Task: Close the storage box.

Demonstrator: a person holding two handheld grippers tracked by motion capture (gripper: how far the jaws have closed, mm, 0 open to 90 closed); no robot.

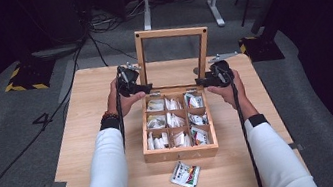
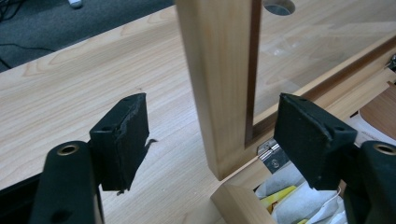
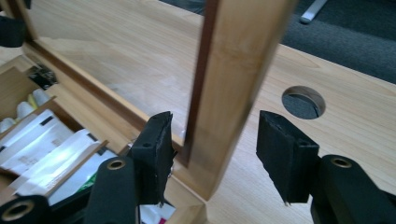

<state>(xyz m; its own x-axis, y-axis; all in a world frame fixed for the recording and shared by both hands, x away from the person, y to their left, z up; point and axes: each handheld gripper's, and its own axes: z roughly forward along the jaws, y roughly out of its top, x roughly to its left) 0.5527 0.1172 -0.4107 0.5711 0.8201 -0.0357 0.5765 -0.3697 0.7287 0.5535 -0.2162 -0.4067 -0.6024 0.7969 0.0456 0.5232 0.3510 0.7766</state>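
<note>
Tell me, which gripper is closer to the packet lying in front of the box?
Right, though only slightly. The packet lies toward the right. The right gripper and left gripper both straddle the lid posts, far behind it.

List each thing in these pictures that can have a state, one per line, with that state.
Wooden box: open, compartments filled with packets.
Lid: raised upright on its hinges.
Left gripper: open, jaws astride the lid's left post, pads clear of it.
Right gripper: open, jaws astride the lid's right post, a gap on the outer side.
Loose packet: lying flat on the table, outside the box.
</note>
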